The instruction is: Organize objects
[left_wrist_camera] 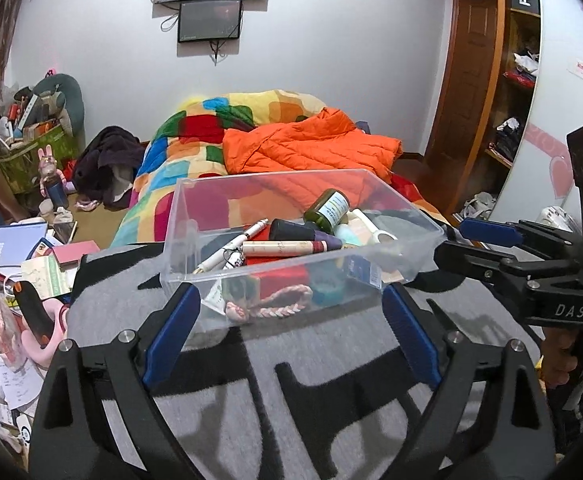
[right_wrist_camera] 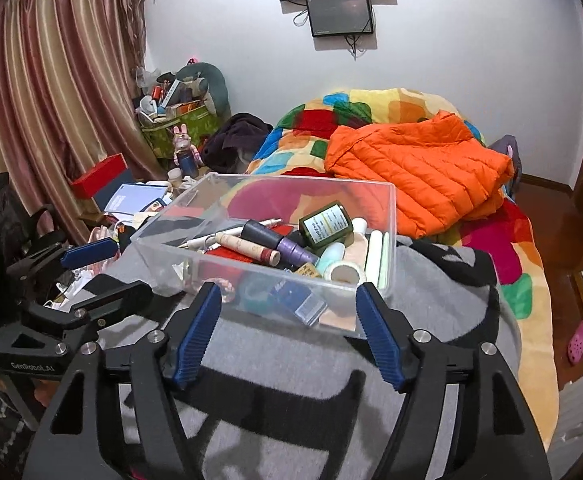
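Note:
A clear plastic bin (left_wrist_camera: 179,216) stands on a grey and black cloth (left_wrist_camera: 331,344) on the bed. It also shows in the right wrist view (right_wrist_camera: 391,208). It holds several small items: a dark green bottle (left_wrist_camera: 327,210) (right_wrist_camera: 325,222), a beige tube (left_wrist_camera: 283,248), a white pen (left_wrist_camera: 231,254), a tape roll (right_wrist_camera: 345,272) and a pink braided cord (left_wrist_camera: 267,306). My left gripper (left_wrist_camera: 291,304) is open and empty just before the bin's near wall. My right gripper (right_wrist_camera: 289,308) is open and empty before the bin too; it also shows at the right of the left wrist view (left_wrist_camera: 467,240).
A colourful quilt (left_wrist_camera: 195,140) and an orange puffer jacket (left_wrist_camera: 311,148) lie on the bed behind the bin. Books, papers and a pink toy (left_wrist_camera: 47,340) clutter the floor at left. A wardrobe (left_wrist_camera: 483,92) stands at right, curtains (right_wrist_camera: 43,92) at left.

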Tool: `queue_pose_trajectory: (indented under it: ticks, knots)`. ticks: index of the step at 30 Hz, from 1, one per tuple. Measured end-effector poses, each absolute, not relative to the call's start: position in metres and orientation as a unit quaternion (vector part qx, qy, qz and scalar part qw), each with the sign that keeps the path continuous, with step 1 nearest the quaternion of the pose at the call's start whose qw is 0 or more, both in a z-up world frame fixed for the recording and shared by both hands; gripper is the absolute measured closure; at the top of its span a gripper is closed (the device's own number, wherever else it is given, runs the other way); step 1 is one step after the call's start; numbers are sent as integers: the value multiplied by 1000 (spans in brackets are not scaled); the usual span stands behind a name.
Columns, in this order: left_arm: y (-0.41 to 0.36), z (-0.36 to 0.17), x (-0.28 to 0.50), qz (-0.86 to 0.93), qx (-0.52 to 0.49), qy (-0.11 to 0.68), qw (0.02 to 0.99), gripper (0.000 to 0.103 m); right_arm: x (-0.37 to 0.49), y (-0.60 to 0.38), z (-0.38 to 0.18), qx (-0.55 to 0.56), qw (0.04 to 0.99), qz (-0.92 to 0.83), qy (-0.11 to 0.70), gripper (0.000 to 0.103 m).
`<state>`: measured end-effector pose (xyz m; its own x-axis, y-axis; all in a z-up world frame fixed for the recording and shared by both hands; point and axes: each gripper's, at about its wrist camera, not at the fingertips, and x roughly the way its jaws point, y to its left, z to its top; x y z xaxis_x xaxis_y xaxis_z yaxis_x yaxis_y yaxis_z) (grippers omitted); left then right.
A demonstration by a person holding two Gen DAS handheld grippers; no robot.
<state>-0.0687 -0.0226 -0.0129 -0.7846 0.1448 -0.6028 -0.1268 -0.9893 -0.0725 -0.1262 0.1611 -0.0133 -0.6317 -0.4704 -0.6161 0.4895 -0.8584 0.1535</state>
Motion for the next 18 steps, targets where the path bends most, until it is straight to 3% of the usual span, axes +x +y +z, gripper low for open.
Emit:
queue_pose_trajectory:
  ticks: [18]
  knots:
    - [-13, -17, -55, 946, -313, -25, 76, 10, -107, 161, -20, 324, 270, -906, 20, 30]
